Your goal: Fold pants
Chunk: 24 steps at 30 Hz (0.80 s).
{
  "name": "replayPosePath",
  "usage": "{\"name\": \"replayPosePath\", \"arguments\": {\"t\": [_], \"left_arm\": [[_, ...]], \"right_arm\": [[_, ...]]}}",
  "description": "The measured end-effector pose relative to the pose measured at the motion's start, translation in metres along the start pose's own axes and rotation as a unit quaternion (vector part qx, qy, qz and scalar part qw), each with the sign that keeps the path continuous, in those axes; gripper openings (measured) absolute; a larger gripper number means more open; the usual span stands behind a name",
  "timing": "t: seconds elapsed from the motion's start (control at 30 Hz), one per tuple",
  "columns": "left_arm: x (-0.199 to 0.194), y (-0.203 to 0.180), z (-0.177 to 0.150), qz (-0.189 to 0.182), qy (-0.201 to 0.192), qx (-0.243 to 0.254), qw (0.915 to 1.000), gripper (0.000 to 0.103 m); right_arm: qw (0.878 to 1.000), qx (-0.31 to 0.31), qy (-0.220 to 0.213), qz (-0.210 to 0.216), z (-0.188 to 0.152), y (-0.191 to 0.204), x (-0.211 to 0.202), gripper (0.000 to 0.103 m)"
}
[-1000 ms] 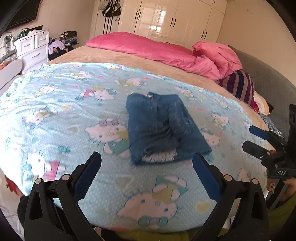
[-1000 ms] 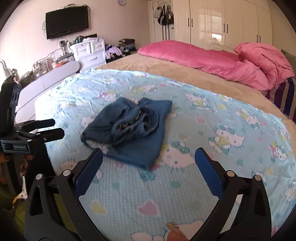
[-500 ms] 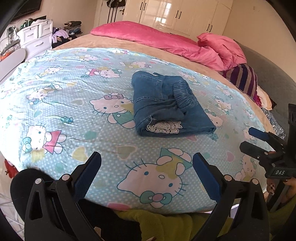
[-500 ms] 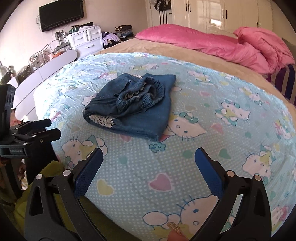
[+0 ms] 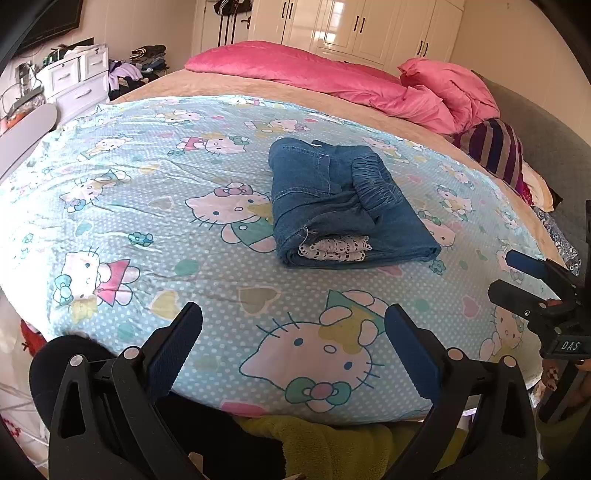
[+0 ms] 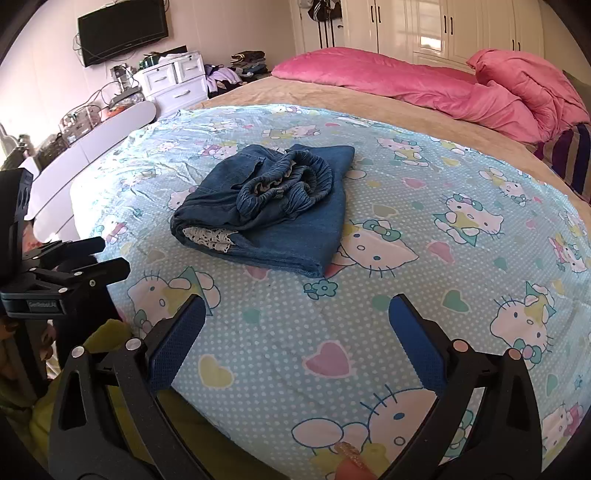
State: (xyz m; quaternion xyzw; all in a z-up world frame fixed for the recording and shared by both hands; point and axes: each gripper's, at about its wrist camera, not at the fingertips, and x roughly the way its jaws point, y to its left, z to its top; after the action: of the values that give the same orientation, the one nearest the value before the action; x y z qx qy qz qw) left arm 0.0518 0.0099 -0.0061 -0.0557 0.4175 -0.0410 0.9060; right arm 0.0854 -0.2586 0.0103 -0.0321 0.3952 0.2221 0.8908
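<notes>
1. Left wrist view: folded pants (image 5: 343, 206) lie at 12 o'clock on the cartoon sheet (image 5: 147, 206); white lace hem faces the camera. Left gripper (image 5: 293, 343) spread wide, holding nothing.
2. Right wrist view alone shows the bunched elastic waistband on top of the pants (image 6: 273, 206), at 11 o'clock, plus a wall TV (image 6: 123, 29). Right gripper (image 6: 297, 332) agape, empty.
3. Pink duvet (image 5: 332, 77) at 12 o'clock; white drawers (image 6: 173, 81) at 10 o'clock. Nothing lies between grippers and pants.

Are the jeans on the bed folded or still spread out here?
Folded. The jeans lie as a compact stacked bundle on the cartoon sheet, the lace hem tucked between layers. Neither gripper touches them.
</notes>
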Motion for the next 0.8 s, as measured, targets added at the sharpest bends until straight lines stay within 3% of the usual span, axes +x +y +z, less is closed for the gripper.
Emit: {"name": "replayPosePath", "arguments": {"t": [0.8], "left_arm": [[-0.0035, -0.0025, -0.0021, -0.003, 0.005, -0.002, 1.0000, 0.098]], "right_arm": [[1.000, 0.002, -0.004, -0.001, 0.0000, -0.0010, -0.0046, 0.094]]}}
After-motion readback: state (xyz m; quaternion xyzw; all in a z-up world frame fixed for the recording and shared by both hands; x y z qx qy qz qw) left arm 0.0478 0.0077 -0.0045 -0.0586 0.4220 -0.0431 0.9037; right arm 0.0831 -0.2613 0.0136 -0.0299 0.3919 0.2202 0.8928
